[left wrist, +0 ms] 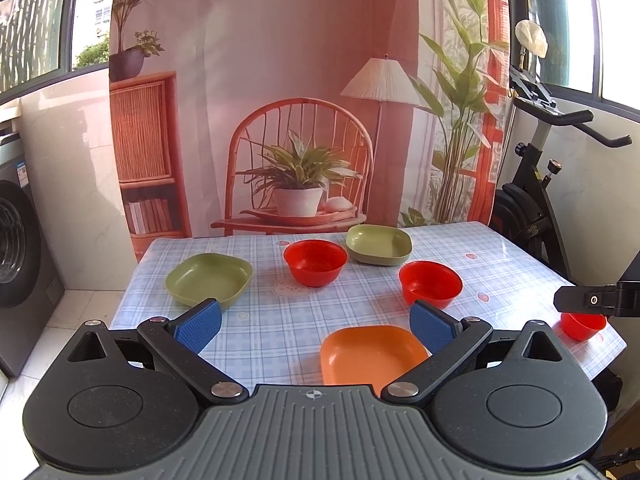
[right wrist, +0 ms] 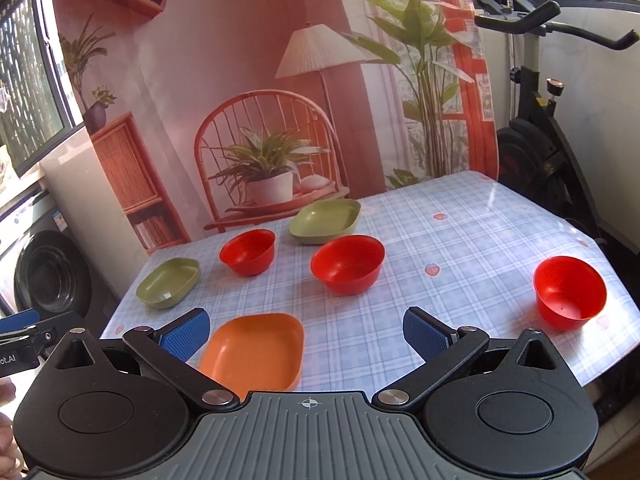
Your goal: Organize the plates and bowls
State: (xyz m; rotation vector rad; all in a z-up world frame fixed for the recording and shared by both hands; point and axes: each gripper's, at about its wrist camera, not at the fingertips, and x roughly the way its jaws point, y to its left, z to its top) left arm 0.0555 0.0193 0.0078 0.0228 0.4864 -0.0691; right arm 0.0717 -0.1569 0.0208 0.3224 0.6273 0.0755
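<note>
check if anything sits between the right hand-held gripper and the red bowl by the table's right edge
Nothing visible does. The right hand-held gripper is open, and only bare checked tablecloth lies between it and the round red plastic bowl. The square orange plastic plate sits off to its left.

Open tablecloth [right wrist: 460,240] between centre red bowl [right wrist: 347,265] and right red bowl [right wrist: 570,292].

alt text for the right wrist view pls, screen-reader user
An open right hand-held gripper hovers over a table with a blue checked tablecloth, holding nothing. On it sit three red plastic bowls, two green square plastic plates and one orange square plastic plate nearest the camera.
</note>
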